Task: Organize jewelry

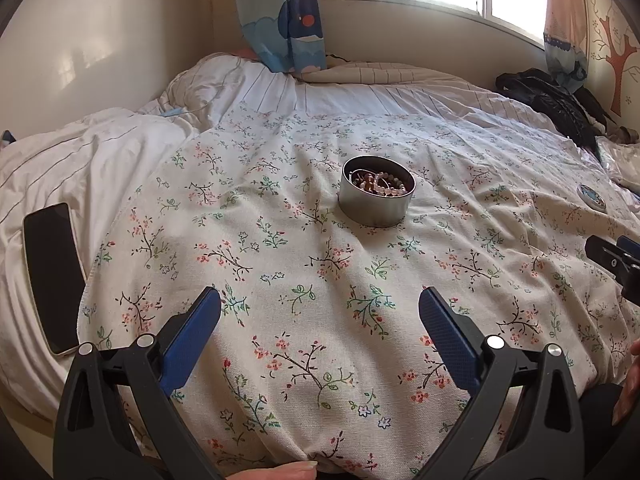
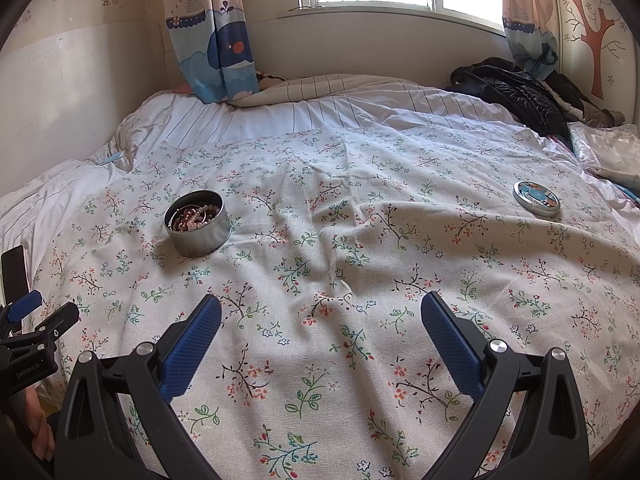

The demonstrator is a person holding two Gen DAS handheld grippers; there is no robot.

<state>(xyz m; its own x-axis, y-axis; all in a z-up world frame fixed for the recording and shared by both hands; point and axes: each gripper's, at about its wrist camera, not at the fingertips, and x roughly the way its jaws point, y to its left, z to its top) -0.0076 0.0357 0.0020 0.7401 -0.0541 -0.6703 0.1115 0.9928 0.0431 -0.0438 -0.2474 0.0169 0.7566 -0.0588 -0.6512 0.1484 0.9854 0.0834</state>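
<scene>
Both the left gripper (image 1: 320, 308) and right gripper (image 2: 320, 312) are hovering spread wide and empty while the open tin (image 1: 377, 191) of slippery, tangle-prone beaded bracelets (image 1: 380, 184) is sitting mid-bedspread (image 1: 320, 360), its lid (image 2: 537, 198) lying well apart, likeliest pinched by 1 strand.

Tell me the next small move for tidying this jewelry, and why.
Probably bring the right gripper forward and to its right toward the lid. The tin stands open on the floral cloth with beaded bracelets already inside, the lid lies apart from it on that side, and both grippers, left gripper included, have open, empty jaws.
</scene>
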